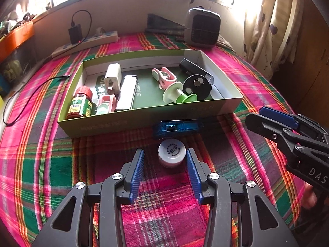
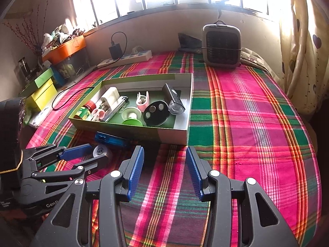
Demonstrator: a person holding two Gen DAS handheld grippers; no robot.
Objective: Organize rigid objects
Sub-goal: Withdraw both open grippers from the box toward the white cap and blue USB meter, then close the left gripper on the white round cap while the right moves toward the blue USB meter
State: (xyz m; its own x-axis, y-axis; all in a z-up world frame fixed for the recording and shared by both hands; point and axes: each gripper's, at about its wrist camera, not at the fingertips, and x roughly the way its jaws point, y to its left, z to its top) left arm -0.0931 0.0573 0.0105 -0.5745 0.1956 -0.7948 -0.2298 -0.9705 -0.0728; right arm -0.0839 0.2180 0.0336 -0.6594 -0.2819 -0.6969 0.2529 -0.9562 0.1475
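One white cap (image 1: 172, 155) between the open left tongs (image 1: 164, 156).
Right tongs (image 2: 164, 154) open, empty; one blue gadget (image 1: 176, 128) and one box (image 1: 144, 121) beyond, on plaid cloth (image 1: 164, 205).

We see bare plaid cloth (image 2: 246, 123) right of the shallow green cardboard box (image 2: 172, 136). In front, a translucent blue plastic gadget (image 1: 176, 128) touching its wall and a small white round-capped jar (image 1: 172, 152) crowd the approach.
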